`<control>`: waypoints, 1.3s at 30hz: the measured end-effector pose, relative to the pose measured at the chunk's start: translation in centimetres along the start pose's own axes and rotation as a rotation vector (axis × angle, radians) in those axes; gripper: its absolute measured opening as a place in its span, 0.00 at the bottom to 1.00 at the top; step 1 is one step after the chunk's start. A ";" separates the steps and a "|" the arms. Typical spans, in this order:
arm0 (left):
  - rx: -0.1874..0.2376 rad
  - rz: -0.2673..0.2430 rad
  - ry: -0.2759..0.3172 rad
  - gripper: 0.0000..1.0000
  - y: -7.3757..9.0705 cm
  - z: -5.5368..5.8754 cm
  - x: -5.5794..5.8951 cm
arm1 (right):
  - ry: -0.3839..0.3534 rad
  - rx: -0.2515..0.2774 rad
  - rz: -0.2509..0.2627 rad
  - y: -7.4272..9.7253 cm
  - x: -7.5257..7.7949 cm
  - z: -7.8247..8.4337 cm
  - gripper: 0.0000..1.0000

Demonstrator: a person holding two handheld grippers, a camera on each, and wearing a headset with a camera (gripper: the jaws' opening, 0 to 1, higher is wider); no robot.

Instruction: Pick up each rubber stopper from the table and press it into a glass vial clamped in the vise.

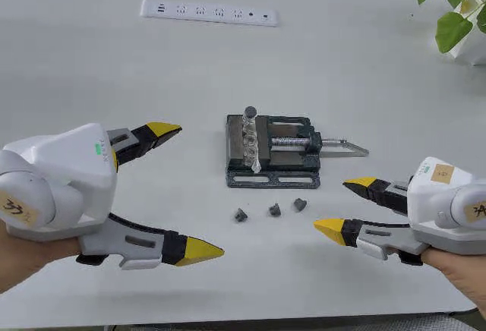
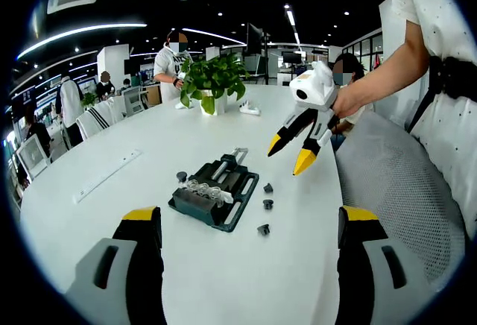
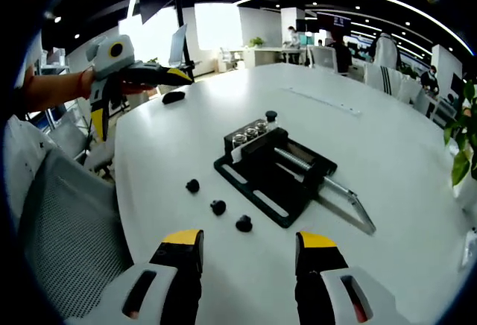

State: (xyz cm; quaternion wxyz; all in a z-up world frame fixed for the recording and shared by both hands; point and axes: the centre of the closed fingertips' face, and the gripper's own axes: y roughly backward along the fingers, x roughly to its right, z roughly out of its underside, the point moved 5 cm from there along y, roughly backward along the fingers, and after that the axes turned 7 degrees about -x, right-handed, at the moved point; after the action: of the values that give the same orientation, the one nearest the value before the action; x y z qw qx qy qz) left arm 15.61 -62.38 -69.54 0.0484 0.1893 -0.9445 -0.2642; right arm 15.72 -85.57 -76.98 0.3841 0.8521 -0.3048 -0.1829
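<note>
Stoppers (image 1: pixel 274 210) loose beside vise (image 1: pixel 292 168) | left tool (image 1: pixel 196 190) spread | right tool (image 1: pixel 335 205) spread

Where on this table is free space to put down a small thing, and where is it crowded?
Free: the table between power strip and vise; the patch left of the vise, toward the left gripper; the patch between vise and plant. Crowded: just before the vise, where three rubber stoppers lie.

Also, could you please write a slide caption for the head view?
Open left gripper and right gripper flank a vise holding vials, one stoppered; three loose stoppers lie in front.
</note>
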 end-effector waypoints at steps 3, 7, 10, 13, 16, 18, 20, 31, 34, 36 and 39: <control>-0.002 0.000 0.002 0.98 0.0 0.1 0.0 | 0.002 0.007 0.007 -0.6 -0.2 0.3 0.44; -0.004 -0.001 0.003 0.98 0.0 0.2 -0.1 | -0.007 0.012 0.021 -1.3 -0.1 0.5 0.39; -0.003 -0.003 0.005 0.98 -0.1 0.2 -0.2 | -0.012 0.018 0.030 -1.6 -0.3 0.2 0.34; -0.002 -0.001 0.006 0.98 -0.2 0.3 -0.2 | -0.014 0.022 0.032 -2.3 -0.5 0.1 0.30; -0.004 -0.001 0.009 0.98 -0.2 0.5 -0.2 | -0.012 0.022 0.033 -2.7 -0.7 0.0 0.24; -0.005 -0.001 0.009 0.98 -0.2 0.5 -0.2 | -0.017 0.020 0.039 -3.1 -0.7 0.2 0.22; -0.004 -0.002 0.011 0.98 -0.2 0.5 -0.2 | -0.021 0.021 0.040 -3.2 -0.7 0.1 0.20; 0.000 0.001 0.015 0.98 -0.4 0.6 -0.3 | -0.030 0.011 0.038 -4.0 -0.8 0.2 0.14; 0.001 0.002 0.015 0.98 -0.5 0.6 -0.3 | -0.029 0.011 0.037 -4.1 -0.8 0.1 0.14; 0.003 0.003 0.018 0.97 -0.5 0.5 -0.3 | -0.024 0.006 0.041 -4.2 -0.8 0.2 0.13; 0.002 0.005 0.019 0.97 -0.6 0.6 -0.2 | -0.030 0.006 0.040 -4.3 -0.8 0.2 0.11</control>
State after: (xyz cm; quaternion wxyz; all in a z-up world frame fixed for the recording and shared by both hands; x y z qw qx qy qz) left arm 15.89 -62.48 -70.31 0.0576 0.1895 -0.9448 -0.2612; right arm 16.65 -82.91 -80.33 0.3804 0.8442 -0.3280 -0.1872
